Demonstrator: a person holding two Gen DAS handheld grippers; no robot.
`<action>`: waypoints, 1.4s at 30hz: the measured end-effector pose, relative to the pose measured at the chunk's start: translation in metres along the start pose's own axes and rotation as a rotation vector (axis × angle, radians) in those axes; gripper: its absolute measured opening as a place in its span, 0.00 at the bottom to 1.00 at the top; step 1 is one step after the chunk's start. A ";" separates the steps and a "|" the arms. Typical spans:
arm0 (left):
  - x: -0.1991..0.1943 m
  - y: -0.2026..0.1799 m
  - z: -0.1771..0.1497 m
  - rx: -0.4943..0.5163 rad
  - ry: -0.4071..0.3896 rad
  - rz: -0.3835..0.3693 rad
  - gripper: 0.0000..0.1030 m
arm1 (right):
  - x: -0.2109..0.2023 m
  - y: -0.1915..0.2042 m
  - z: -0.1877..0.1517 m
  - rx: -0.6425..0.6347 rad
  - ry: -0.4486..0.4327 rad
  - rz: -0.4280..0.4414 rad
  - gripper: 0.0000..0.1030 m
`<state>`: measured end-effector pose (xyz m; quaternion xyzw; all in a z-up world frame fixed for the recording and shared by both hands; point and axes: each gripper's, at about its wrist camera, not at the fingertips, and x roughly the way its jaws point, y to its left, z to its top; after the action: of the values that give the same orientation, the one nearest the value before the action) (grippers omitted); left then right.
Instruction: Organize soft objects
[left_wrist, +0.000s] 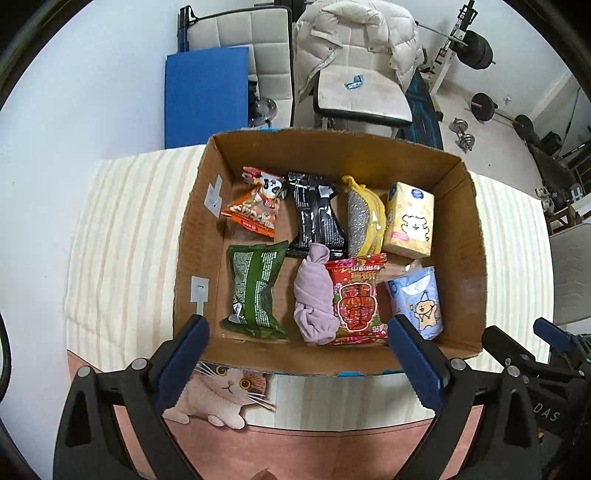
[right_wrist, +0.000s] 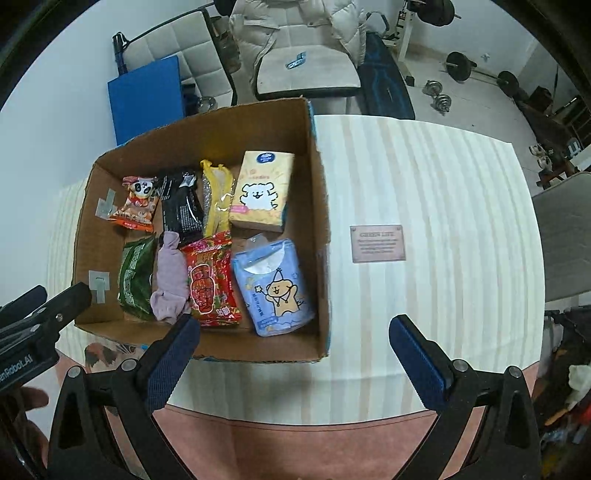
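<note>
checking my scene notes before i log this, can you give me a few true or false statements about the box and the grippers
1. The brown cardboard box holds eight soft items. True.
2. The left gripper is shut on the pale purple rolled cloth. False: its jaws are open and hold nothing.
3. The yellow tissue pack with a white dog lies beyond the blue tissue pack with a bear. True.
4. The dark green snack bag lies outside the box on the striped tablecloth. False: it lies inside, by the left wall.
5. The right gripper is open and empty. True.
</note>
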<state>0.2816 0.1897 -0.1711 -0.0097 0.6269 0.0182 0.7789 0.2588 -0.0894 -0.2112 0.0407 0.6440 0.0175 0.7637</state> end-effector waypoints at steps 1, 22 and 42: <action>-0.004 0.000 -0.001 -0.002 -0.006 -0.001 0.96 | -0.003 -0.002 -0.001 0.001 -0.004 0.000 1.00; -0.187 -0.026 -0.077 0.064 -0.290 -0.008 0.96 | -0.205 -0.025 -0.085 -0.023 -0.265 0.060 1.00; -0.245 -0.024 -0.131 0.035 -0.370 -0.031 0.96 | -0.268 -0.019 -0.145 -0.083 -0.346 0.041 1.00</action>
<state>0.1025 0.1565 0.0404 -0.0022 0.4731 -0.0031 0.8810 0.0703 -0.1241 0.0263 0.0246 0.5006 0.0526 0.8638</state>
